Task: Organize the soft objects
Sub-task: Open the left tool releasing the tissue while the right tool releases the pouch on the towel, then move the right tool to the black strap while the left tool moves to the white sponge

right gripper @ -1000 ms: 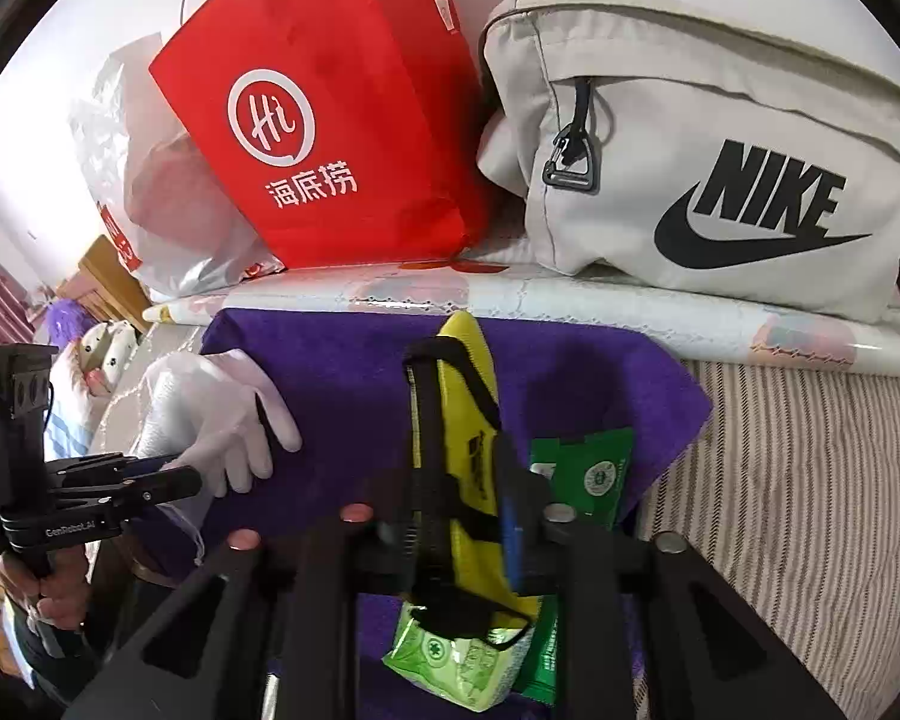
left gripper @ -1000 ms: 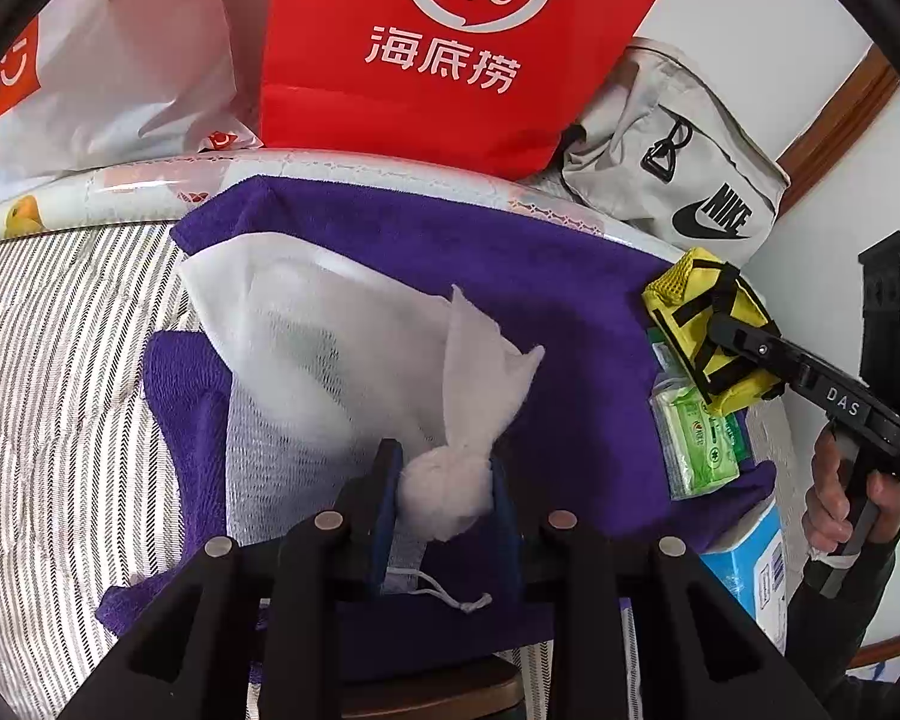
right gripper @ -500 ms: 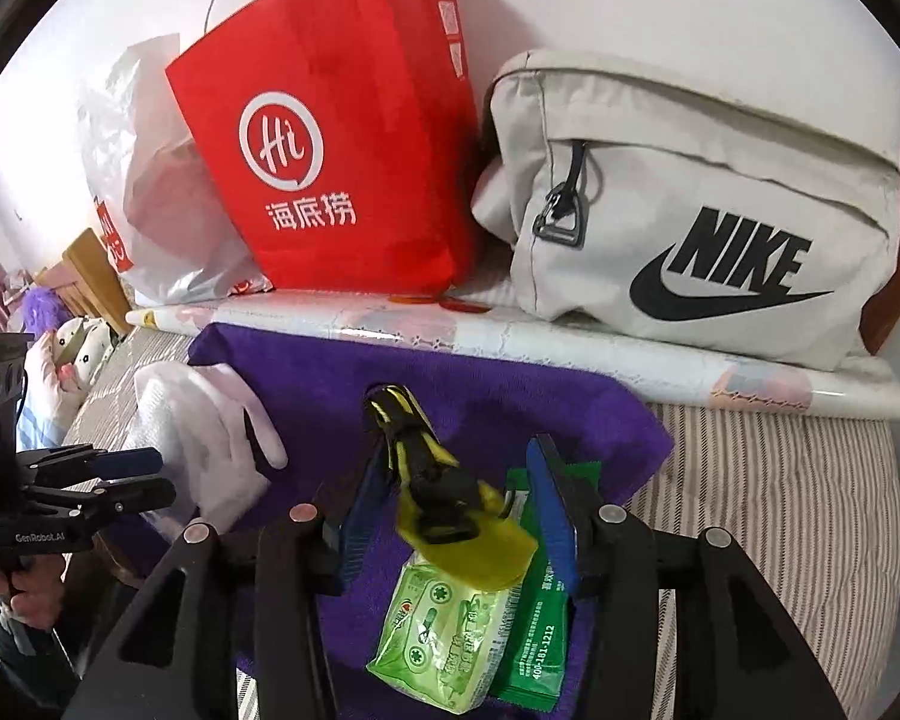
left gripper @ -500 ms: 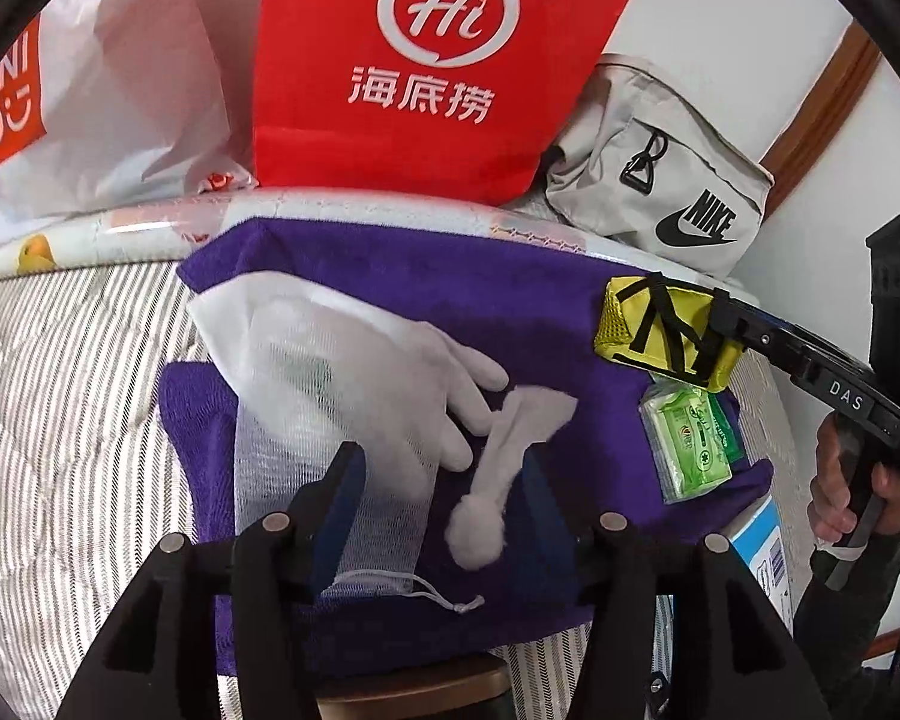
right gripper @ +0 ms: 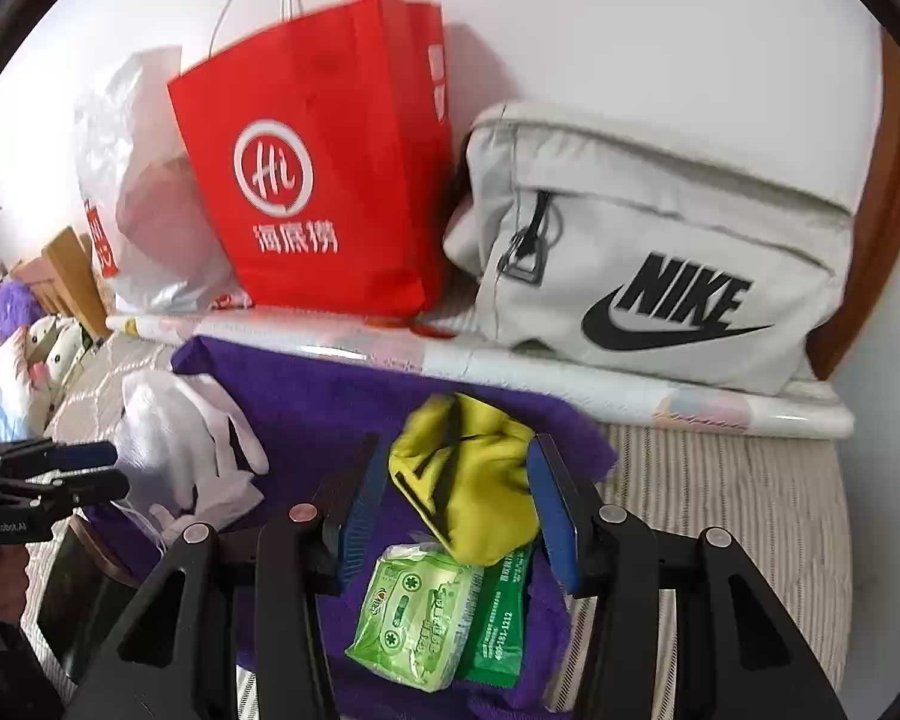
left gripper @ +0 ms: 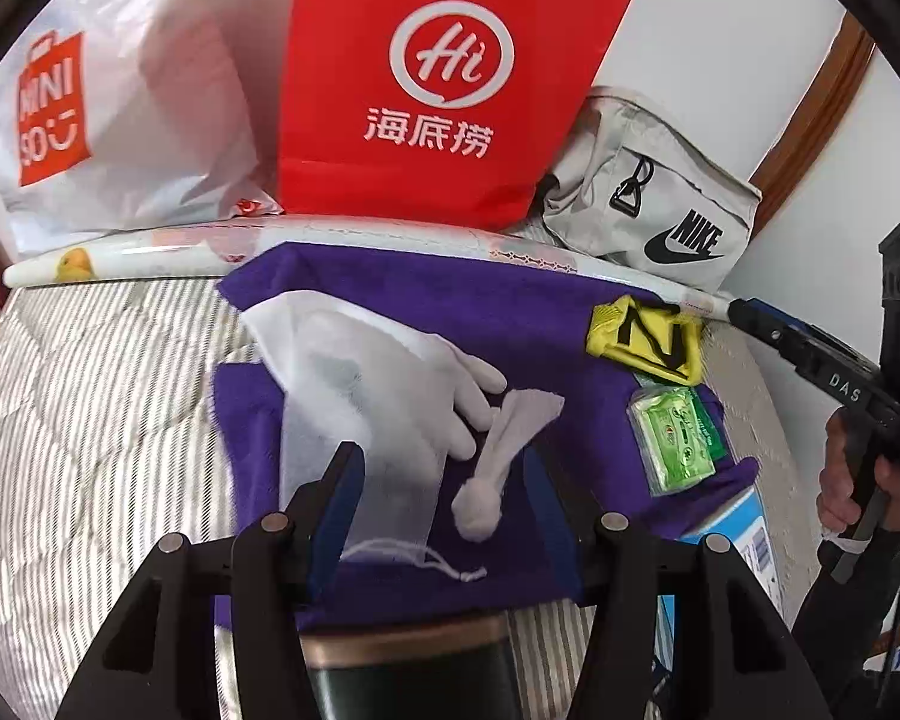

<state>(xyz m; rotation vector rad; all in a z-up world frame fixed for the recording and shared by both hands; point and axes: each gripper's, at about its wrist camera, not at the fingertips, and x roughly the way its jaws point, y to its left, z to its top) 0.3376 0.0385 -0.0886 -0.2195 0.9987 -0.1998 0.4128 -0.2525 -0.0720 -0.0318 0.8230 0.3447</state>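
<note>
Two claws stood apart w/ nothing gripped: your left gripper (left gripper: 444,504) straddled the knotted white cloth (left gripper: 498,468) lying loose on the purple towel (left gripper: 390,294), beside the white glove (left gripper: 426,384); your right gripper (right gripper: 456,516) bracketed the yellow pouch (right gripper: 468,468), pads not touching it. Probably you'd laid each soft item on the towel to sort them, tissue packs (right gripper: 426,618) alongside.

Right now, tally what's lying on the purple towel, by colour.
White: 3 — mesh drawstring pouch, glove, knotted cloth
Yellow: 1 — pouch with black straps
Green: 2 — light tissue pack, dark packet
Total: 6
</note>
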